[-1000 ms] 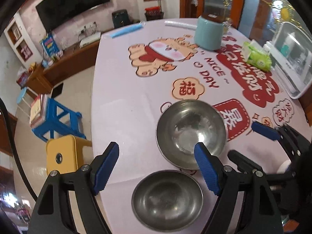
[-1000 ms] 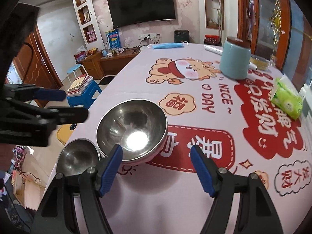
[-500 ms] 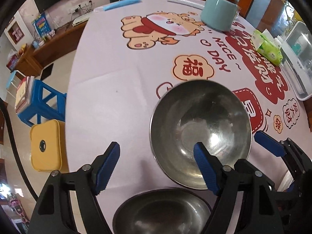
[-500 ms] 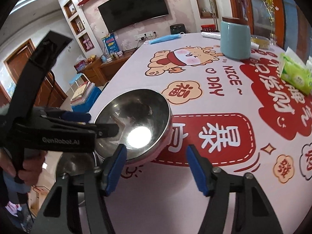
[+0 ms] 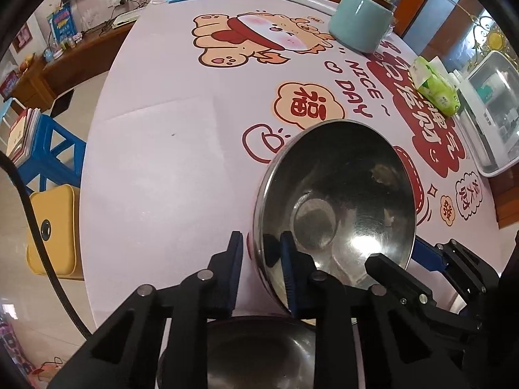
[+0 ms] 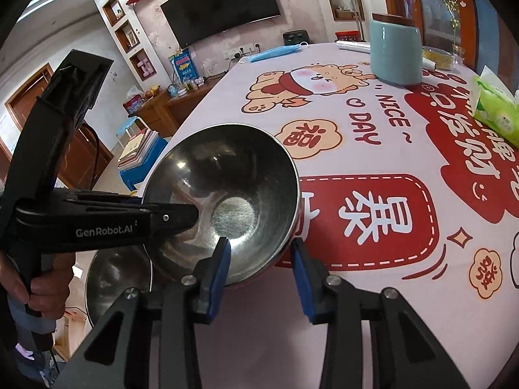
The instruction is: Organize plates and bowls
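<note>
A table (image 5: pixel 155 175) under a pink cartoon-printed cloth fills both views, its left edge curving close beside the grippers and a broad bare stretch of cloth lying ahead of and left of the left jaws. The big steel bowl (image 5: pixel 337 207) stands tipped on this cloth, straddled by both grippers. The left gripper (image 5: pixel 261 270) has just been closing, and its blue pads now pinch the bowl's near left rim, one pad outside the wall and one inside. The right gripper (image 6: pixel 261 267) has also been closing; its jaws straddle the bowl's near right rim, the left pad inside the bowl and the right pad outside, but whether either pad presses the metal is hard to make out. A smaller steel bowl (image 6: pixel 118 275) sits just behind and below the left jaws, near the table edge, partly hidden by the gripper bodies and cut off by the frame. In the right view a hand (image 6: pixel 45 287) grips the left tool's handle, half cut off at the picture's edge. Far ahead of the jaws stand a teal jar (image 5: pixel 360 22) and a green tissue pack (image 5: pixel 436 89), well apart from the bowls.
</note>
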`<state>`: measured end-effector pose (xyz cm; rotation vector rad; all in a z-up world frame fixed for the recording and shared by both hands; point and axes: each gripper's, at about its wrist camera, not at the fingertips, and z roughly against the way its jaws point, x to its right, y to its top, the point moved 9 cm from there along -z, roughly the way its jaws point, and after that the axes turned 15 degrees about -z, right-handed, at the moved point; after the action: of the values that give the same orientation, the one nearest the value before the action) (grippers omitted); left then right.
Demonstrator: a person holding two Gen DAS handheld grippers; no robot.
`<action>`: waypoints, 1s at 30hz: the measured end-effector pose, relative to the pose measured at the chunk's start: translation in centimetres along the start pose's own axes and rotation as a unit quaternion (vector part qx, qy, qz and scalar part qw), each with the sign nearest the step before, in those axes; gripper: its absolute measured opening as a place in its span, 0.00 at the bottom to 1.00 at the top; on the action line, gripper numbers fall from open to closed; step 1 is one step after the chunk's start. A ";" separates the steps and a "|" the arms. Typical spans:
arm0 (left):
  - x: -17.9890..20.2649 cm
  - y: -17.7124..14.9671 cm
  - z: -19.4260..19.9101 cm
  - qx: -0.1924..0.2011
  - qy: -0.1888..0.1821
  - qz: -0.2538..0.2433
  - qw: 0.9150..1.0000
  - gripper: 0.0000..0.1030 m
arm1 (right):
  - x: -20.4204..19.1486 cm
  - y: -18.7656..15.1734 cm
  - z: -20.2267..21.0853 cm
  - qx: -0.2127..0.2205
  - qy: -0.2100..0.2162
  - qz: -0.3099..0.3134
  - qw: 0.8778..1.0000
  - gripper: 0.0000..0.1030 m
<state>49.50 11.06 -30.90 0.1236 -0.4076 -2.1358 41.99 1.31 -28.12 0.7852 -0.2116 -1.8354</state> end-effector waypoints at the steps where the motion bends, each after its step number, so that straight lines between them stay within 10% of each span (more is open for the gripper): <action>1: 0.1 0.0 0.0 0.000 0.001 0.000 1.000 0.19 | 0.0 0.0 0.0 0.000 -0.001 -0.001 1.000 0.35; 30: 6.2 -1.8 7.5 0.020 0.011 -0.019 1.000 0.17 | 1.5 0.9 8.7 0.068 0.003 -0.033 0.997 0.21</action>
<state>42.77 8.72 -24.03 0.1791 -0.4374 -2.1625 37.09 -2.25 -21.63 0.9007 -0.3121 -1.8950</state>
